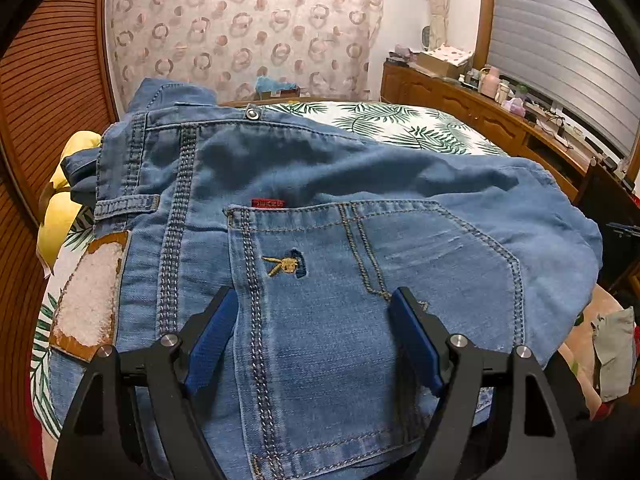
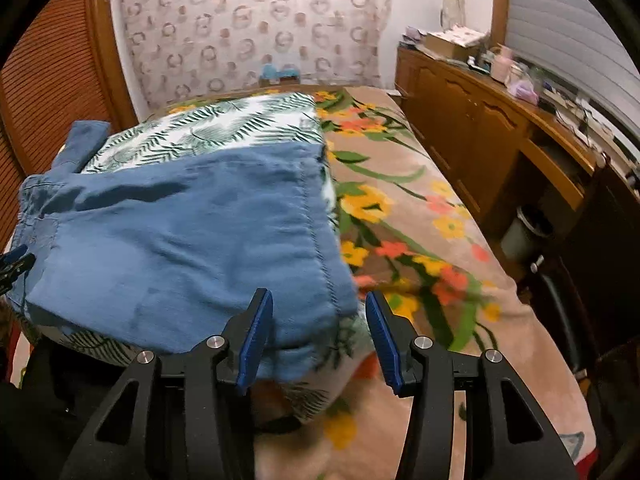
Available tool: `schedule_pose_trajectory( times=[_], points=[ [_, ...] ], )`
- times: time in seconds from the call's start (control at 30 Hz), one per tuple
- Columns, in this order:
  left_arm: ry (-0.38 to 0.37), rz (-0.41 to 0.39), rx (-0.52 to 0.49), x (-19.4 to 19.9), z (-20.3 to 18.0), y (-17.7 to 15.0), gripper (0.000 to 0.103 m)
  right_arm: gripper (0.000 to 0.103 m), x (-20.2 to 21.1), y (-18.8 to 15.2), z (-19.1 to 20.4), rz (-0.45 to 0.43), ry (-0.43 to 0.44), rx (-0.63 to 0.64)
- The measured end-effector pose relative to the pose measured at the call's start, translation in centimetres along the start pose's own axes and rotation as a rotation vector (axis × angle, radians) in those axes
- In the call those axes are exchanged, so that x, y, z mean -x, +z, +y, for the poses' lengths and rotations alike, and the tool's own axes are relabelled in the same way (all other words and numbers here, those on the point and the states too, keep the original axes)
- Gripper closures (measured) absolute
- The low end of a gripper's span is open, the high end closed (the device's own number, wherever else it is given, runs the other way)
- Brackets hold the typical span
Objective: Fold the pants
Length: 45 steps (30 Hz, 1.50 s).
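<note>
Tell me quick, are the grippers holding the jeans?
Left gripper: open over the jeans, gripping nothing.
Right gripper: open, jeans corner between, not pinched.

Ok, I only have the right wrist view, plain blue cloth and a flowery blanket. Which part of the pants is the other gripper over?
Observer: The left gripper hangs over the seat of the pants, right at a back pocket.
Operator: Is it gripping the cloth?
Observer: No, its jaws stand wide apart, with the pocket showing between them.
Operator: Where is the waistband?
Observer: On the far side from that gripper, with a metal button at the top edge.
Operator: Anything else by the pants there?
Observer: A yellow pillow sits beside them on the left of that view.
</note>
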<state>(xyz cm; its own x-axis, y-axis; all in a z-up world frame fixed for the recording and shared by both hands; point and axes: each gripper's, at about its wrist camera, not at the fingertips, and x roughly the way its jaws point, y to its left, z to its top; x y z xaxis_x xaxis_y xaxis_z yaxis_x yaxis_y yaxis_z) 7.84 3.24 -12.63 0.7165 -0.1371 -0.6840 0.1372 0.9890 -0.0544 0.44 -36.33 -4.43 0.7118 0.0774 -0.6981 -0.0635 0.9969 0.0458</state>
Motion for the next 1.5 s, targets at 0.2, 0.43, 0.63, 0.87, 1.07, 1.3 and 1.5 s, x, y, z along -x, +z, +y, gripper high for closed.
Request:
schedule_pose_trajectory(
  times=[0.2,0.43,0.63,0.87,1.07,1.3,1.5],
  points=[
    [0.001,0.0,-0.002,-0.1,-0.1,0.0,0.024,0.052,-1.0,0.2,-0.9,0.022,0.057,-0.042],
    [0.004,0.005,-0.009,-0.4,-0.1,-0.2,0.024,0.056,-1.5,0.8,-1.9,0.029,0.085,-0.078],
    [0.003,0.005,-0.005,-0.4,-0.1,-0.2,0.024,0.091,-0.6,0.9,-1.4,-0.002,0.114,-0.047],
    [-0.01,-0.01,0.012,0.6,-0.1,0.2,0.024,0.093,2.4,2.8,1.4,-0.113,0.161,0.051],
    [-0.016,-0.057,0.014,2.8,0.4,0.6,0.024,0.094,5.0,5.8,7.0,-0.21,0.231,0.191],
    [0.0,-0.107,0.012,5.4,1.2,0.9,0.024,0.094,6.2,8.2,15.0,-0.272,0.348,0.352],
    [0.017,-0.134,0.031,6.7,2.7,0.9,0.024,0.095,6.7,9.4,21.4,-0.296,0.467,0.457]
  ],
)
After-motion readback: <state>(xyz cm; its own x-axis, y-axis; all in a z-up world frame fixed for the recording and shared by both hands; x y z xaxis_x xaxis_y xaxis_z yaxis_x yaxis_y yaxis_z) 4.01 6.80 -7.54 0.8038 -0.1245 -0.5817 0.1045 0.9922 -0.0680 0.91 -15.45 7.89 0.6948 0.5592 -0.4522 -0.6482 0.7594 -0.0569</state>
